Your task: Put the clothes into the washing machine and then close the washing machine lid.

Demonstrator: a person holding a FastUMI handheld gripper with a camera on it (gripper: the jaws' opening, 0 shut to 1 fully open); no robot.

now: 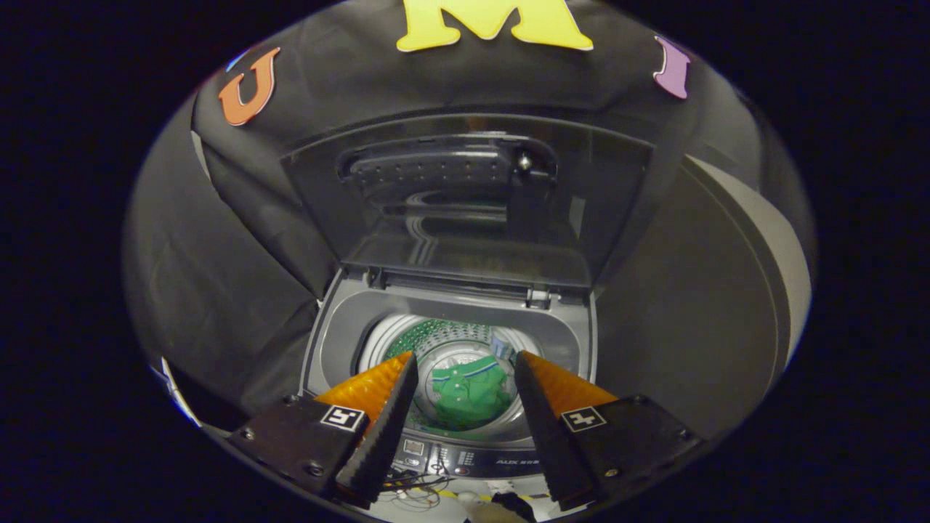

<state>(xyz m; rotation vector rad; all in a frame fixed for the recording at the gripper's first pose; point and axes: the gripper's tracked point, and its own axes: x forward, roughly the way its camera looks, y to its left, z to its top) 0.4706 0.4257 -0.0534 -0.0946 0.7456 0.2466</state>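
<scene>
The washer (450,319) stands against the black cloth wall (218,240), top open. Its lid (465,203) is raised, leaning back toward the wall, the glossy underside facing me and hinged along the rear edge of the opening. Below it the grey top frame surrounds the round drum (436,349), whose perforated wall shows a green reflection at the back. A green shirt (468,392) lies crumpled on the drum floor, seen between my fingers and beyond them. The control panel (465,459) runs along the near edge of the washer, just under my fingertips. My tongs (465,363) hang above the opening with the fingers spread wide apart, holding nothing and touching nothing.
</scene>
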